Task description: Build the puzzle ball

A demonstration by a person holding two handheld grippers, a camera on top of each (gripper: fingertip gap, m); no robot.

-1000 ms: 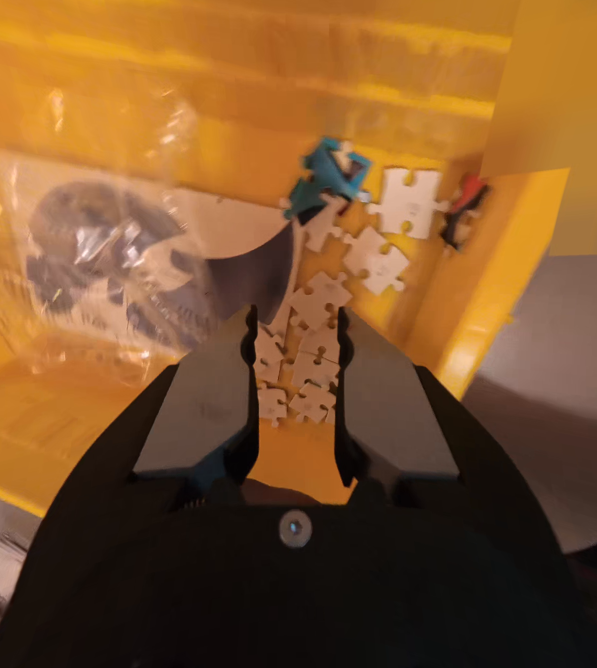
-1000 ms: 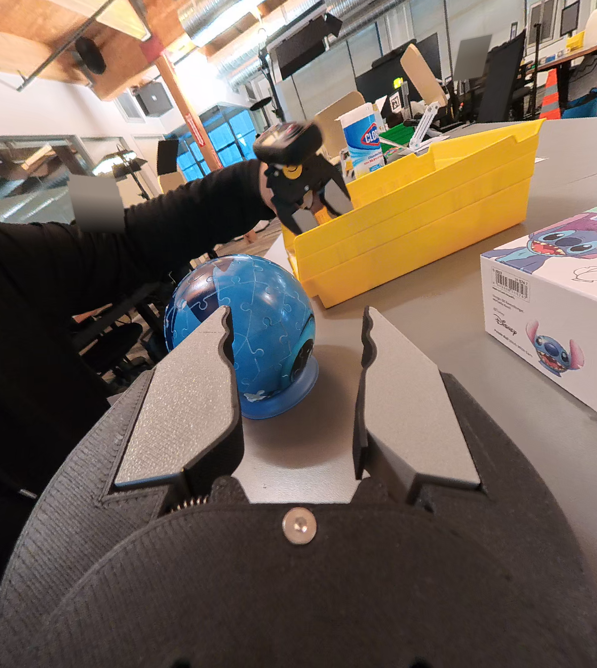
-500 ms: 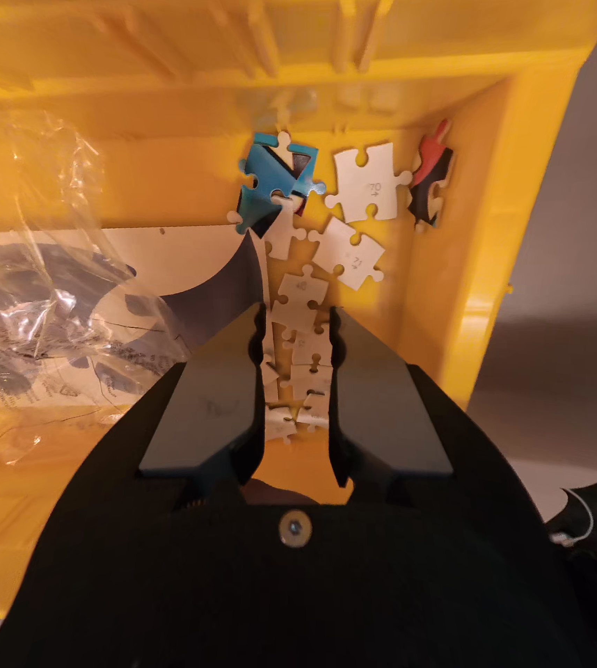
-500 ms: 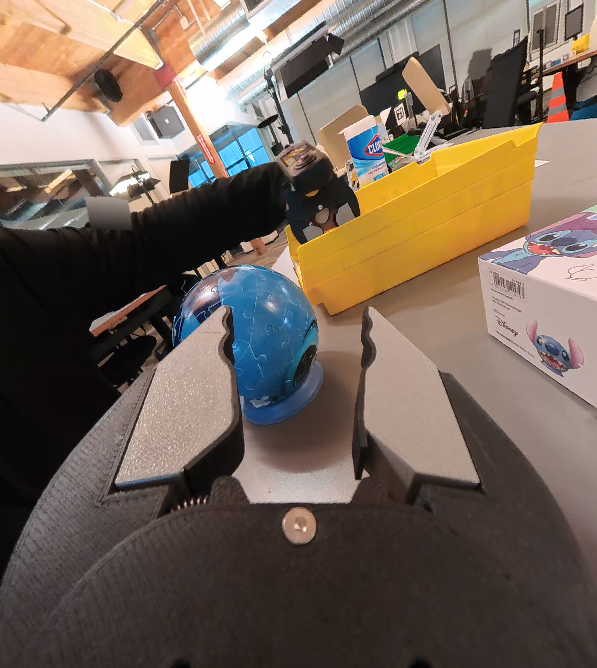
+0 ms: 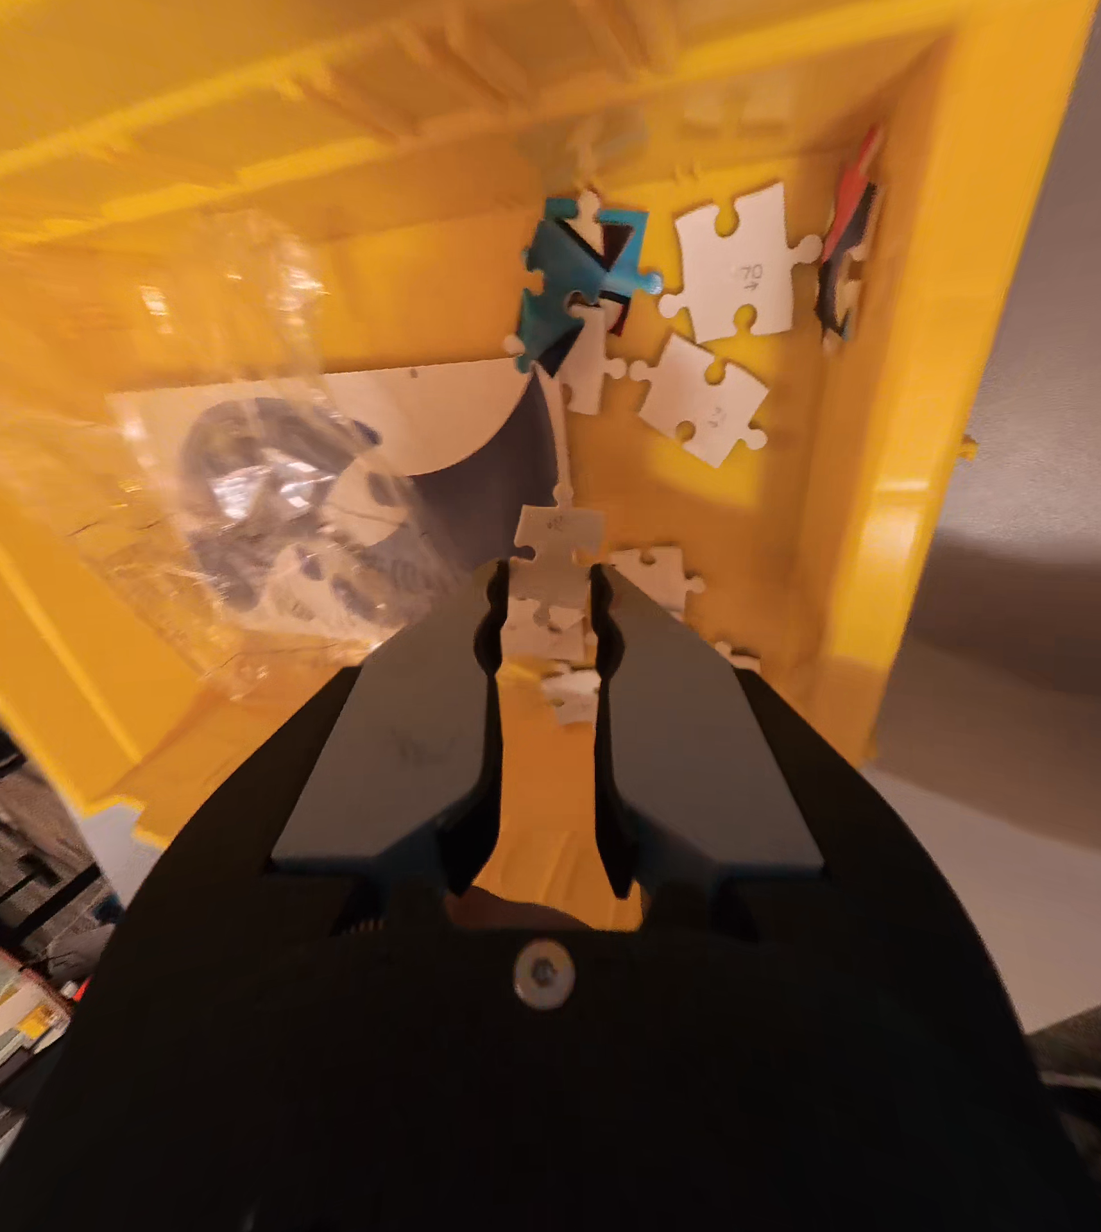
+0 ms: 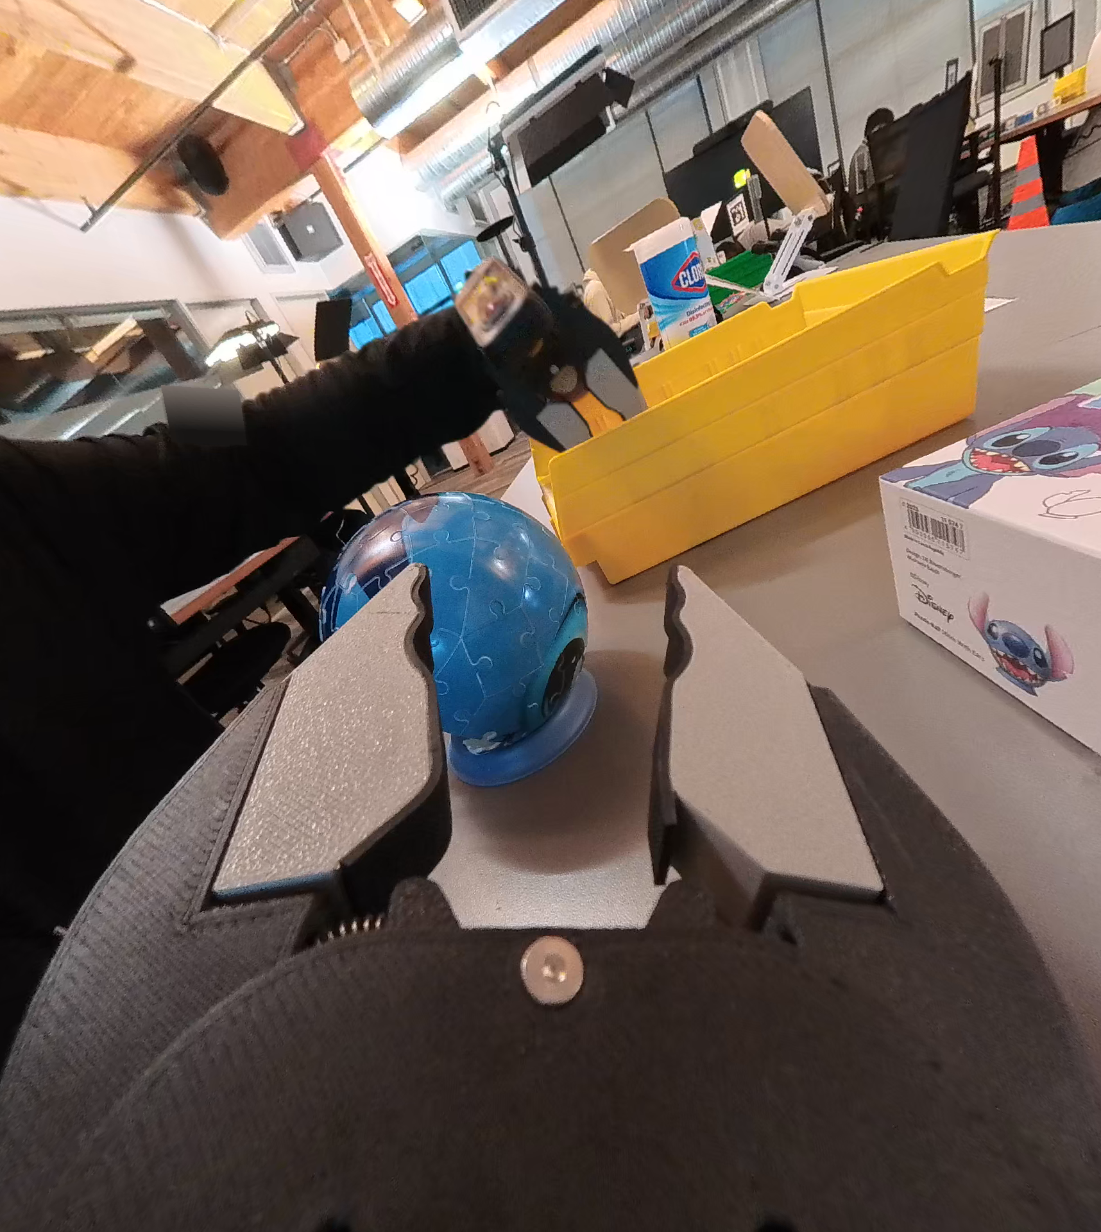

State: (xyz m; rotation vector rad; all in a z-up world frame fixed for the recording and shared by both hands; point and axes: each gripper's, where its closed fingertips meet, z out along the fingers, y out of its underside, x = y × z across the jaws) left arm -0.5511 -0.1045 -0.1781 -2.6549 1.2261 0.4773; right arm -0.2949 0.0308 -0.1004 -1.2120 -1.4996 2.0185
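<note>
My left gripper [image 5: 549, 580] is inside the yellow bin [image 5: 868, 467], shut on a white, face-down puzzle piece [image 5: 558, 533] that stands up between its tips. More loose pieces lie in the bin corner: white ones [image 5: 734, 273], a blue one [image 5: 574, 280] and a red-and-black one [image 5: 848, 253]. In the right wrist view the blue puzzle ball [image 6: 488, 620] sits on its blue ring stand [image 6: 534, 753] on the grey table. My right gripper [image 6: 548, 580] is open and empty just in front of the ball. The left gripper [image 6: 574, 400] shows there over the bin's [image 6: 768, 453] near end.
A clear plastic bag over a printed leaflet [image 5: 254, 500] fills the bin's left part. A white puzzle box [image 6: 1034, 600] lies on the table to the right. A wipes canister [image 6: 674, 287] and a cardboard box stand behind the bin. A black sleeve [image 6: 134, 533] crosses the left. Left tips to right tips: about 30 centimeters.
My left gripper has narrowed onto a white piece from the pile and lifted it off the bin floor. The right gripper stays open by the ball, only tilting slightly.
</note>
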